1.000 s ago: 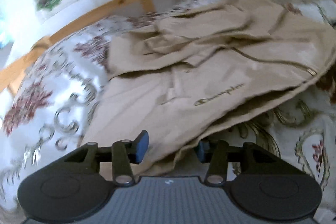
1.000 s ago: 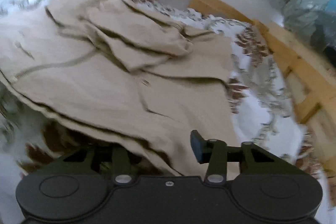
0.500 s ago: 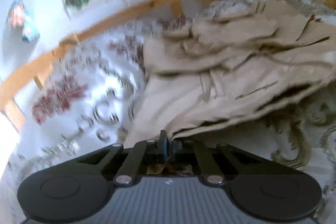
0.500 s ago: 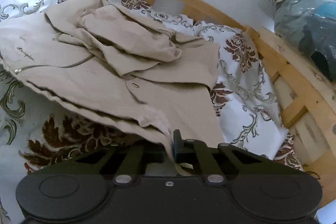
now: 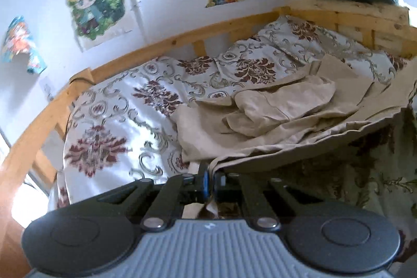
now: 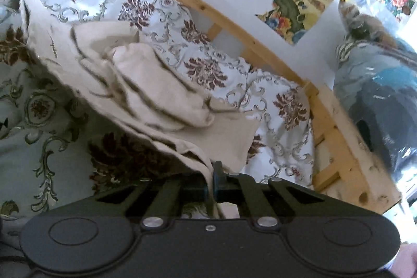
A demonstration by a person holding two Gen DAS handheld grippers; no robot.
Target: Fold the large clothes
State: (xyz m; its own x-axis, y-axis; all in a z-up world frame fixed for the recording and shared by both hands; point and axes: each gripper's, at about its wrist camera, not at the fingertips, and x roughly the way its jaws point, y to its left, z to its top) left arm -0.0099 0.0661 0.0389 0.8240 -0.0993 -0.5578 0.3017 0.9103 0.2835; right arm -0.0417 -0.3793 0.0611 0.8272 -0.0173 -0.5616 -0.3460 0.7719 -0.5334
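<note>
A large beige sweatshirt (image 5: 276,119) lies crumpled on a bed with a floral sheet (image 5: 117,121). My left gripper (image 5: 210,180) is shut on the garment's near hem, which is lifted off the sheet. In the right wrist view the same beige sweatshirt (image 6: 156,95) hangs between the grippers. My right gripper (image 6: 210,183) is shut on the hem at its other corner. The raised hem casts a shadow on the sheet below. The sleeves lie bunched on top of the body.
A wooden bed rail (image 5: 161,46) runs along the far side, also in the right wrist view (image 6: 234,25). Posters (image 5: 96,1) hang on the white wall. A plastic-wrapped bundle (image 6: 378,100) sits beyond the bed's right end.
Both grippers closed on the sweatshirt's near hem, then lifted it off the sheet. The garment has bunched toward the far side.
</note>
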